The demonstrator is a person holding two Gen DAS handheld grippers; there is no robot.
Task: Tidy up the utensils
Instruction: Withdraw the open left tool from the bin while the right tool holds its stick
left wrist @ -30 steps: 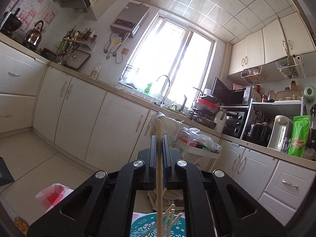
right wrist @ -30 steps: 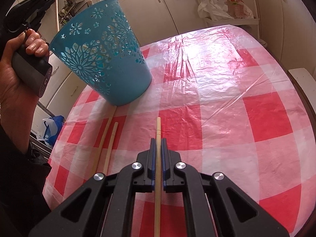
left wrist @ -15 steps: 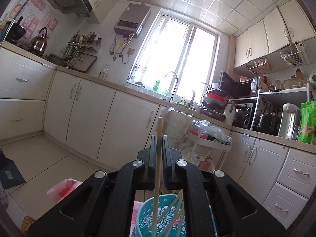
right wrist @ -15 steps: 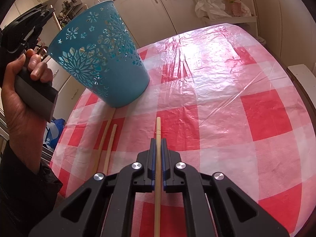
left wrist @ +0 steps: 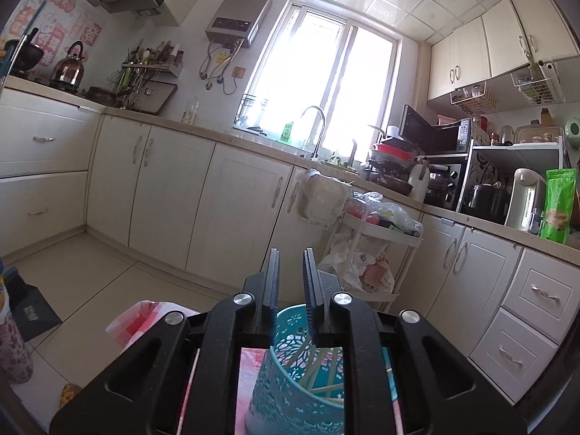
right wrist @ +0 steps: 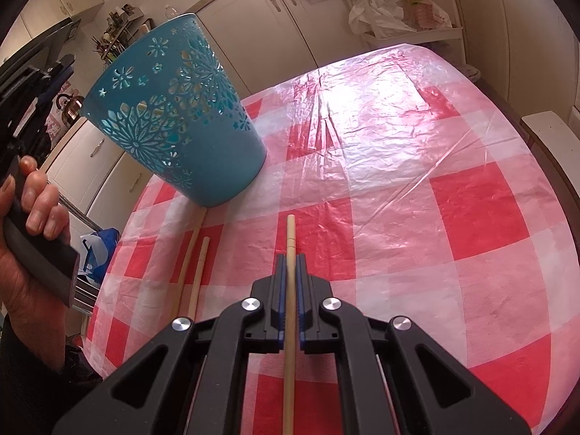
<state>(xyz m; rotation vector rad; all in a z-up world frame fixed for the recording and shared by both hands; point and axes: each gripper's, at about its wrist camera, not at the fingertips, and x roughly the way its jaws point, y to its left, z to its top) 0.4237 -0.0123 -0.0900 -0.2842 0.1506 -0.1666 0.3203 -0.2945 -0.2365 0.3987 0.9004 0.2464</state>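
A teal cut-out holder [right wrist: 174,116] stands at the table's far left. In the left wrist view the holder [left wrist: 290,391] is right under my left gripper [left wrist: 293,282], with several wooden chopsticks [left wrist: 319,369] inside. The left gripper is open and empty above its mouth. My right gripper [right wrist: 289,272] is shut on a wooden chopstick [right wrist: 290,239] that points forward just above the red-checked tablecloth [right wrist: 435,181]. Two more chopsticks [right wrist: 190,272] lie on the cloth by the holder's base, left of the right gripper.
The person's left hand [right wrist: 32,224] holds the left gripper's handle at the table's left edge. Kitchen cabinets [left wrist: 217,199], a counter with sink and appliances, and a trolley with bags [left wrist: 373,239] stand beyond the table.
My left gripper has opened and let go of its chopstick, which now lies in the holder. The right gripper still holds its chopstick, nearly unmoved.
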